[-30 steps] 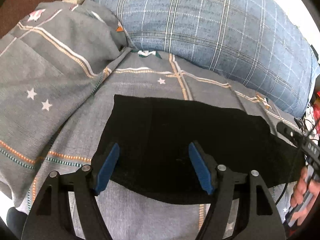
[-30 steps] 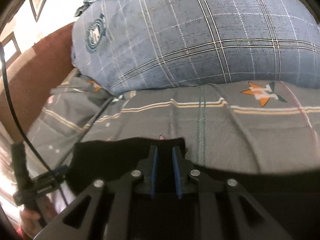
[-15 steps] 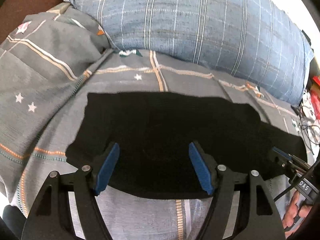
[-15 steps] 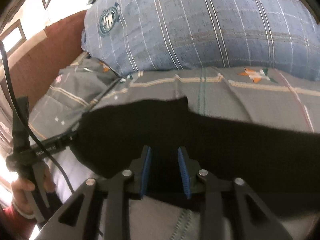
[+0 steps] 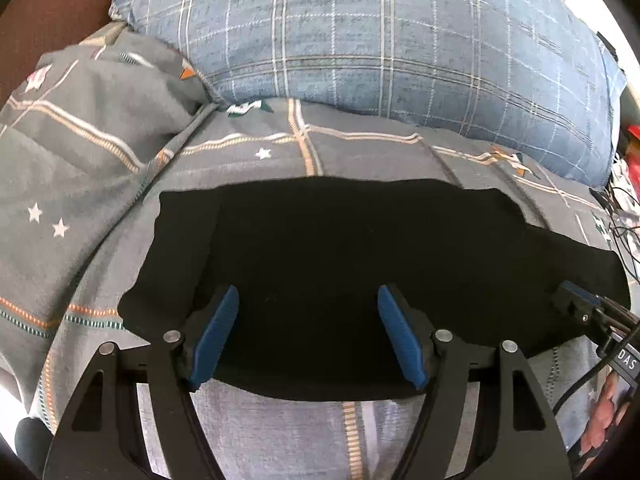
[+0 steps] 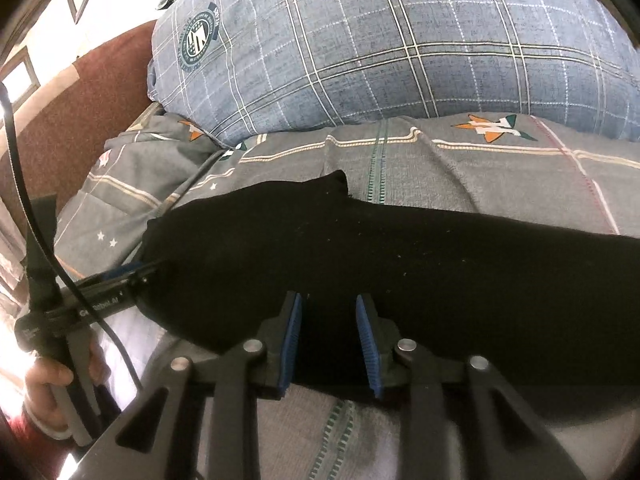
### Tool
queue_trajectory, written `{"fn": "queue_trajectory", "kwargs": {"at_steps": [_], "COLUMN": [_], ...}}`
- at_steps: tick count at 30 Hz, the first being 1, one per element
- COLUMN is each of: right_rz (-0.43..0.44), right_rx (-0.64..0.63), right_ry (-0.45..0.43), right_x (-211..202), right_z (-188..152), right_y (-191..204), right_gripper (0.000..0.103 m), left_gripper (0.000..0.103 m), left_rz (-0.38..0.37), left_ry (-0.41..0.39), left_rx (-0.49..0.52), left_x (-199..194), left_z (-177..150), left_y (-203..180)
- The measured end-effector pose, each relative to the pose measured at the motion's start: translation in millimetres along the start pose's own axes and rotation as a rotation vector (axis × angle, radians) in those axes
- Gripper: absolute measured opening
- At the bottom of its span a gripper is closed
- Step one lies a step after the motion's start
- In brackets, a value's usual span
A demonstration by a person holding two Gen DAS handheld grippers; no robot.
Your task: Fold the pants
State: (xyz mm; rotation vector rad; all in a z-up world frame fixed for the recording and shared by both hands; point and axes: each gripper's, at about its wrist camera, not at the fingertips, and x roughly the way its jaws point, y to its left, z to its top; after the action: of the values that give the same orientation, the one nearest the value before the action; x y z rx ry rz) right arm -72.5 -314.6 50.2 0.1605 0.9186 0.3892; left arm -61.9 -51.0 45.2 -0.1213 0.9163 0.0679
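Note:
The black pants lie flat across the grey patterned bedspread, folded lengthwise. In the right wrist view the pants stretch from left to right. My left gripper is open and empty, its blue pads hovering over the near edge of the pants. My right gripper is open a moderate gap and empty, also over the near edge. The right gripper shows at the right edge of the left wrist view. The left gripper shows at the left of the right wrist view.
A large blue plaid pillow lies behind the pants, also in the right wrist view. A bunched part of the bedspread rises at the back left. A brown headboard stands at the left. Cables lie at the right.
My right gripper has opened and let go of the pants, which now lie flat. Both grippers have drawn back toward the near edge.

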Motion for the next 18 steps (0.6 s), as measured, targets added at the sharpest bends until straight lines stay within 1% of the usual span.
{"fn": "queue_trajectory", "kwargs": {"at_steps": [3, 11, 13, 14, 15, 16, 18], "right_rz": [-0.013, -0.101, -0.132, -0.146, -0.16, -0.177, -0.2], "right_rx": [0.004, 0.023, 0.03, 0.036, 0.043, 0.051, 0.062], "right_ry": [-0.02, -0.031, -0.039, -0.041, -0.042, -0.043, -0.044], "right_x": [-8, -27, -33, -36, -39, -42, -47], "right_z": [0, -2, -4, -5, -5, -5, -6], "right_y": [-1, -16, -23, -27, -30, -35, -42], "right_gripper": [0.039, 0.039, 0.044, 0.045, 0.046, 0.046, 0.046], "left_gripper": [0.072, 0.072, 0.072, 0.074, 0.079, 0.081, 0.082], "left_rz": [-0.019, -0.063, -0.083, -0.091, -0.103, -0.121, -0.147], "left_ry": [-0.01, -0.012, -0.016, -0.019, -0.023, -0.024, -0.015], "left_rx": [0.01, 0.074, 0.091, 0.098, 0.104, 0.108, 0.113], "left_x": [-4, -6, -8, -9, -9, -9, -8], "left_z": [4, 12, 14, 14, 15, 16, 16], "left_y": [-6, -42, -54, -59, -64, -70, -81]}}
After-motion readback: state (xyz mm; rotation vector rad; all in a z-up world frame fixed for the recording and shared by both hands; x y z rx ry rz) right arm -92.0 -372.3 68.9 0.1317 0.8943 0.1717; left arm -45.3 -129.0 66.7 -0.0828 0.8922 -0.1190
